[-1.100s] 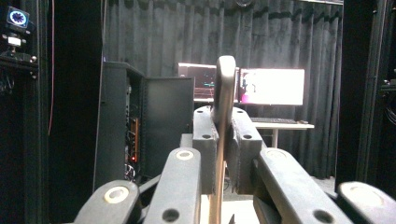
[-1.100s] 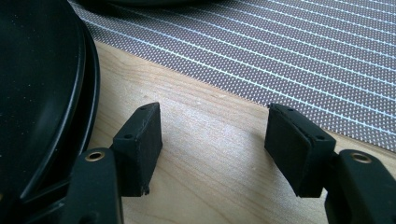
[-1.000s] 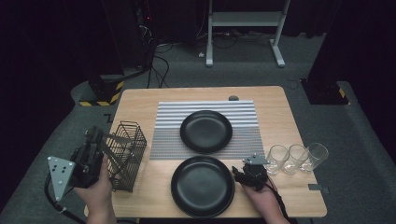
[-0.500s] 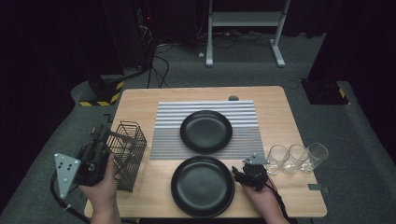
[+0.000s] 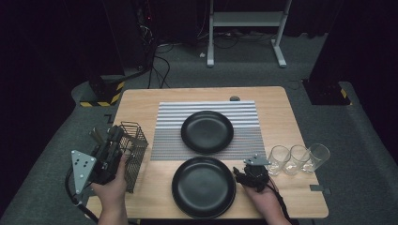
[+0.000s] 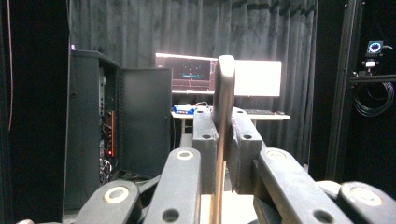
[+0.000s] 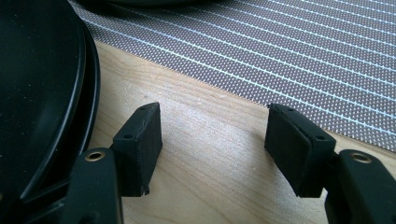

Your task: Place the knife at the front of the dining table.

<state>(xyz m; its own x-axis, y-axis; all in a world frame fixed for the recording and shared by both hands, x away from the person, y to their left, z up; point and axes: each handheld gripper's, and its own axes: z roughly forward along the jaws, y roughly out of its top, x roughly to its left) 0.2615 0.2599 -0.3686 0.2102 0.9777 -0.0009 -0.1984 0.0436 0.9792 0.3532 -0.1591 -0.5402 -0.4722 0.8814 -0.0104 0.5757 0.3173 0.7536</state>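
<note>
My left gripper [image 5: 107, 138] is held up at the table's left edge, just left of a black wire basket [image 5: 135, 149]. It is shut on a thin metal utensil [image 6: 223, 98] that stands upright between its jaws; which kind of utensil I cannot tell. My right gripper [image 5: 242, 174] rests low on the wood at the right rim of the near black plate [image 5: 203, 186]. In the right gripper view, the right gripper [image 7: 214, 136] is open with only bare wood between its jaws. The near plate's rim [image 7: 70, 93] lies beside the left jaw.
A second black plate [image 5: 207, 131] sits on a striped grey placemat [image 5: 164, 136] in the middle of the wooden table [image 5: 281, 117]. Three clear glasses [image 5: 297, 158] stand in a row at the right. A dark room with lit monitors [image 6: 257, 78] lies beyond.
My left gripper has moved a little to the right, closer to the wire basket, with the utensil still in it. The right gripper has stayed put.
</note>
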